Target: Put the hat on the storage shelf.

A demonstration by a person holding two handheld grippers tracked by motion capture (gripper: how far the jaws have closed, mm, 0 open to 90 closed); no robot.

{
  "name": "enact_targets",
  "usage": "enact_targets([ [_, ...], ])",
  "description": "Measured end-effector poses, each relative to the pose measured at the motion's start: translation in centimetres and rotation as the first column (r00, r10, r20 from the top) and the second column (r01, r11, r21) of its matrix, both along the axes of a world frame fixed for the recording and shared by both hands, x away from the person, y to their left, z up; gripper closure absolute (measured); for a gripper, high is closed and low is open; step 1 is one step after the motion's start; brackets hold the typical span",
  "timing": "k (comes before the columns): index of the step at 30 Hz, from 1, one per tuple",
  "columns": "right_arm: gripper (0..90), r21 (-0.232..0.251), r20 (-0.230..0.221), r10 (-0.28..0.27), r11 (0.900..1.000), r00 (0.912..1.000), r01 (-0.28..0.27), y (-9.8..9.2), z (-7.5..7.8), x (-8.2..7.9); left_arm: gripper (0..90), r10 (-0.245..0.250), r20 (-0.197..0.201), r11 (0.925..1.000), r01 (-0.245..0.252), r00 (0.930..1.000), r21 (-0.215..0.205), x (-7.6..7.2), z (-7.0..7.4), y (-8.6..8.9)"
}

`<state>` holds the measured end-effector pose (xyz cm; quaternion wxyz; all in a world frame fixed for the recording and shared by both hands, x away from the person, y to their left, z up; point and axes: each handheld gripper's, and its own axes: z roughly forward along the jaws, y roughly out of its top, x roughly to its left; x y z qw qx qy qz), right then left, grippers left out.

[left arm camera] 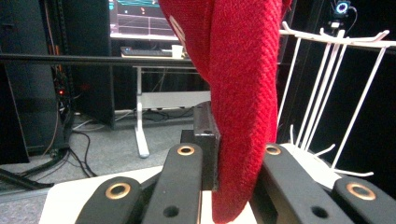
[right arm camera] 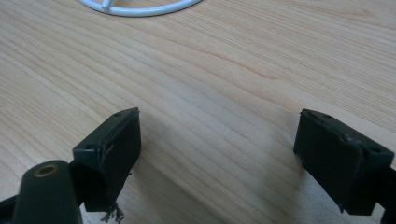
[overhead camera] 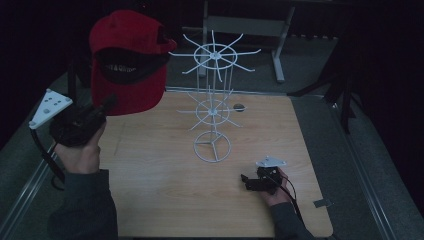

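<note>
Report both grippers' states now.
Left gripper: shut on the red cap, held up.
Right gripper: open, empty, low over the table.

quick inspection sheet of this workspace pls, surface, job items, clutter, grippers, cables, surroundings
surface: wooden table, bare in the near part, lit dimly.
job's things: red cap held up in the air at the left; white wire rack upright mid-table, its hooks bare.
clutter: small dark round thing behind the rack, too small to tell; grey tab at the table's right edge.
grippers: left gripper clamped on the cap's fabric; right gripper open over the table, holding nothing.
cables: one trails from each gripper; loose cables on the floor in the left gripper view.
surroundings: dark room, desk legs, a lit monitor.
</note>
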<state>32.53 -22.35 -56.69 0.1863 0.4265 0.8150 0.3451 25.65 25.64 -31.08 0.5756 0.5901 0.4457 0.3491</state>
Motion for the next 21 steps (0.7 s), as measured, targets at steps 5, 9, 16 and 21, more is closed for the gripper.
enact_targets([
  [5, 14.7, 0.000, 0.000, 0.000, 1.000, 1.0000, 0.000, 0.0, 0.0, 0.0, 85.7, -0.012, 0.004, 0.9999, 0.012, 0.9999, -0.009, -0.3, 0.0, 0.0],
  [9, 14.7, 0.000, 0.000, 0.000, 1.000, 1.0000, 0.000, 0.0, 0.0, 0.0, 85.7, -0.021, 0.008, 0.9997, 0.021, 0.9997, -0.013, -0.6, -0.1, -0.2],
  [16, 14.7, 0.000, 0.001, 0.000, 1.000, 1.0000, 0.000, 0.0, 0.0, 0.0, 85.7, -0.025, 0.009, 0.9996, 0.025, 0.9997, -0.016, -1.0, -0.7, -0.4],
  [21, 14.7, -0.001, 0.000, 0.000, 1.000, 1.0000, 0.000, 0.0, 0.0, 0.0, 85.7, -0.031, 0.005, 0.9991, 0.031, 0.9995, -0.030, -1.4, -1.4, -0.3],
])
